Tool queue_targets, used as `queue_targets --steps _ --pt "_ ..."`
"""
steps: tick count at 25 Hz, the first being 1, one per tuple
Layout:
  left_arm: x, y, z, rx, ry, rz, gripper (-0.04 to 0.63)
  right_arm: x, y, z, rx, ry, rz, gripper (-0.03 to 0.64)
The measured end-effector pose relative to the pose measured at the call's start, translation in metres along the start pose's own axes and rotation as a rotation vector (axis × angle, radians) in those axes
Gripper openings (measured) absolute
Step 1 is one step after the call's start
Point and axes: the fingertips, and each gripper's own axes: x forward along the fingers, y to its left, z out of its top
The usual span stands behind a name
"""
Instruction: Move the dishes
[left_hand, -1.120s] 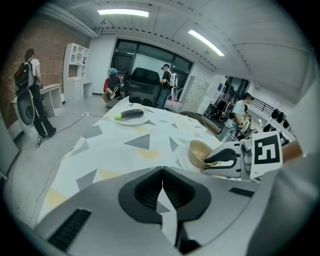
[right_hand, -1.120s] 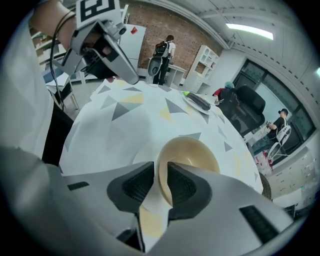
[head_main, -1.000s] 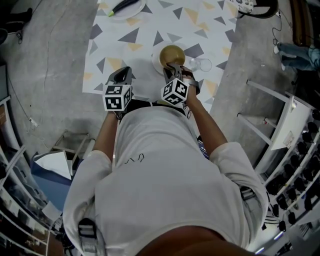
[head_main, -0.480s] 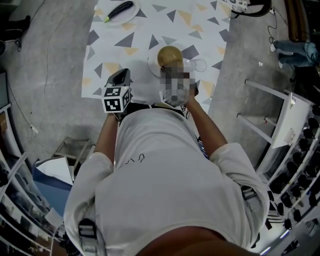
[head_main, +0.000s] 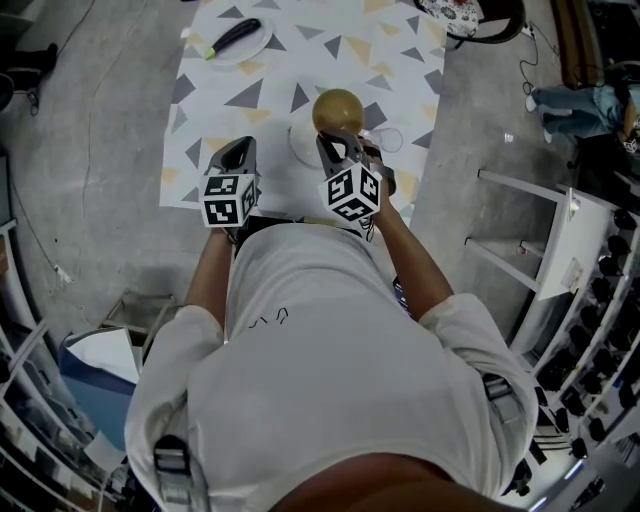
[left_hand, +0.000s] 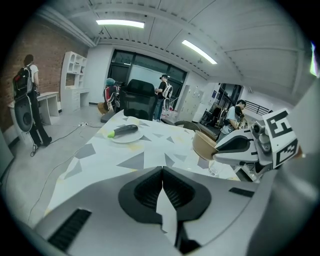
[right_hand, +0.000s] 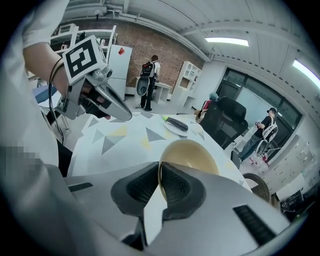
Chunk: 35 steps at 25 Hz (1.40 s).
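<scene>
Up we lift the tan bowl (head_main: 338, 110) off its white saucer (head_main: 298, 149), right gripper (head_main: 334, 137) pinching the rim; left gripper (head_main: 238, 152) pressed together, empty.

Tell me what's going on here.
A person holds a gripper in each hand over a patterned table. The right gripper is shut on the rim of a tan bowl, holding it above a white plate. The left gripper is shut and empty. A dark vegetable lies on a second plate at the far corner.
</scene>
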Motion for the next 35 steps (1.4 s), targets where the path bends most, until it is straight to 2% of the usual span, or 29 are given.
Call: queue_targets --steps 10,26,35 --pt "-0.019 0.028 -0.013 -0.050 -0.010 0.049 0.020 0.012 0.018 0.036 -0.063 -0.031 0.043 0.012" --pt "-0.066 0.106 -0.050 -0.172 -0.019 0.171 0.020 0.068 0.066 0.101 -0.227 -0.040 0.151 0.014" --pt "-0.069 0.117 -0.064 -0.203 -0.001 0.171 0.020 0.092 0.076 0.109 -0.287 -0.012 0.170 0.014"
